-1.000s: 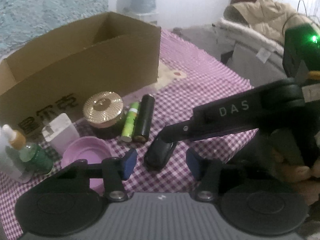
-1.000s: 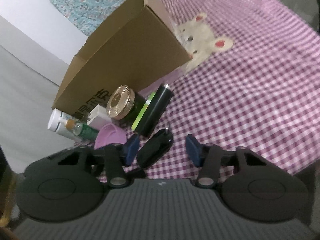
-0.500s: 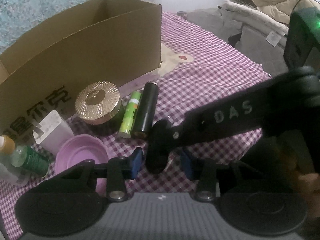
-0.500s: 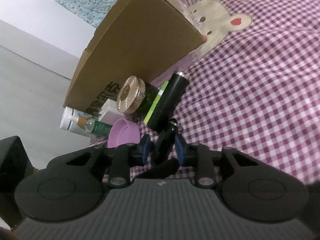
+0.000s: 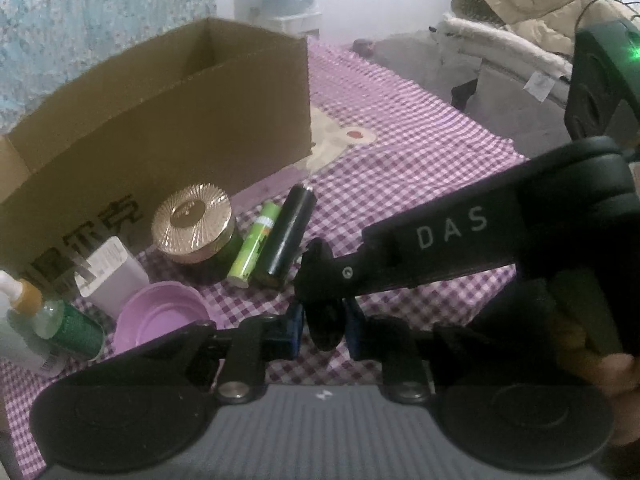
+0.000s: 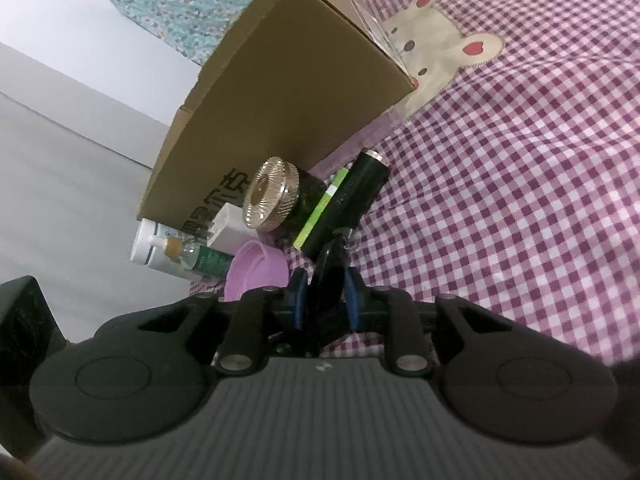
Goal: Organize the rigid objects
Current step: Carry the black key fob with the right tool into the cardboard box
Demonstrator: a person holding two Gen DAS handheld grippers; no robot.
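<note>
A small black oblong object (image 5: 326, 326) is pinched between the blue pads of both grippers and held just above the checked cloth. My left gripper (image 5: 322, 326) is shut on it. My right gripper (image 6: 325, 298) is shut on the same black object (image 6: 329, 268); its finger (image 5: 420, 252) marked DAS crosses the left wrist view. Behind lie a black cylinder (image 5: 290, 236), a green tube (image 5: 256, 242), a gold-lidded jar (image 5: 194, 226) and an open cardboard box (image 5: 168, 120).
A purple bowl (image 5: 160, 316), a white block (image 5: 112, 272) and a green bottle (image 5: 60, 320) sit at the left by the box. A purple checked cloth (image 6: 520, 200) with a bear patch covers the surface. Jackets (image 5: 520, 28) lie at the back right.
Both grippers closed on the black object, which now stands on edge between the pads, lifted slightly. The views moved in closer to the objects.
</note>
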